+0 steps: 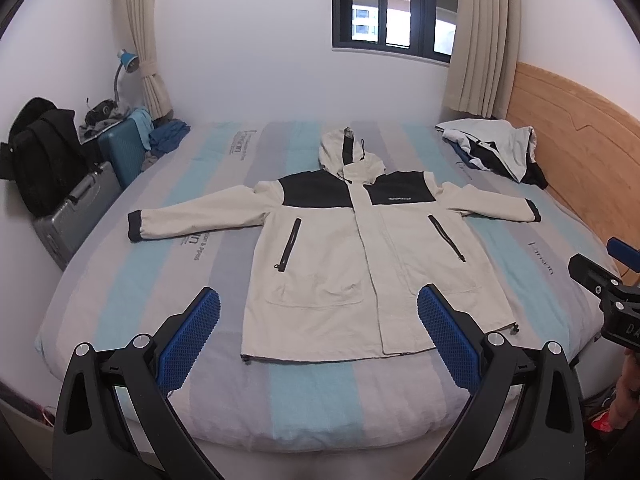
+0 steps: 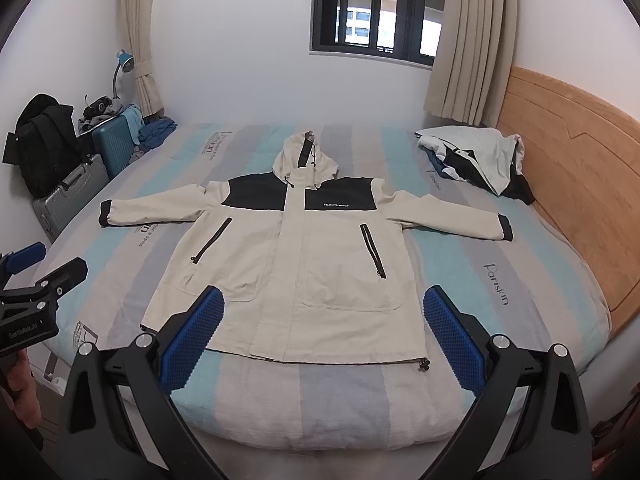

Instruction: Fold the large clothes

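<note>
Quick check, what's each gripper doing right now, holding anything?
Left gripper: open, holding nothing, above the near hem of the cream jacket.
Right gripper: open, holding nothing, also above the jacket's hem.

A: What colour is the jacket [image 1: 352, 256]?

B: Cream, with black shoulder panels, black cuffs and black zips on the pockets. There is small white lettering on one black panel.

A: And the bed [image 1: 160, 264]?

B: Its sheet has broad stripes of pale blue, grey and off-white, with dark printed words.

A: The other clothes [image 2: 476, 160]?

B: White, black and a bit of dark blue.

A: The grippers?

B: The left gripper [image 1: 319, 308] and the right gripper [image 2: 323, 308] are black, with blue dimpled pads [image 2: 192, 336].

A: Anything else?

B: A wood-brown headboard [image 2: 568, 184], beige curtains [image 1: 480, 36], a teal suitcase [image 1: 122, 152] and a silver case [image 1: 76, 208].
</note>
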`<action>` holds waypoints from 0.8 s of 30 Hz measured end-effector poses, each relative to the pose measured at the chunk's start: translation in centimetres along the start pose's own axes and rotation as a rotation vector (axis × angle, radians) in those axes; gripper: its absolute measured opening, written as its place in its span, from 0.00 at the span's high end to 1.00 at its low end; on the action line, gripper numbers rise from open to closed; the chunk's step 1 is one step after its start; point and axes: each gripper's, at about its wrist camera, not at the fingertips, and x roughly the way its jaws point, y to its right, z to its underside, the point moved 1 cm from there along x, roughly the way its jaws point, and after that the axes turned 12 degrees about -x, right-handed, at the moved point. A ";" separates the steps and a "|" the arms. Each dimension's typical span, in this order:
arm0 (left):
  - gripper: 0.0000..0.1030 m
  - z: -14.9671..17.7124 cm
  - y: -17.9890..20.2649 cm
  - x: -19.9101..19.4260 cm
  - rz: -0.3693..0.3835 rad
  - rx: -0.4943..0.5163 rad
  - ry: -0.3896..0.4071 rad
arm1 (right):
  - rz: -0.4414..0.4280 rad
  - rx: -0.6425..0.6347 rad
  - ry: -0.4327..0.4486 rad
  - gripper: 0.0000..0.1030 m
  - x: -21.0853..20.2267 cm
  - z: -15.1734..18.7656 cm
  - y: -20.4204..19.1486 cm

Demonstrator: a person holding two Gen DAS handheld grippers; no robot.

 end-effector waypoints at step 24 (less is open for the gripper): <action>0.06 -1.8 -1.7 0.9 0.020 0.012 -0.031 | 0.009 0.004 -0.035 0.07 0.5 -1.0 -1.2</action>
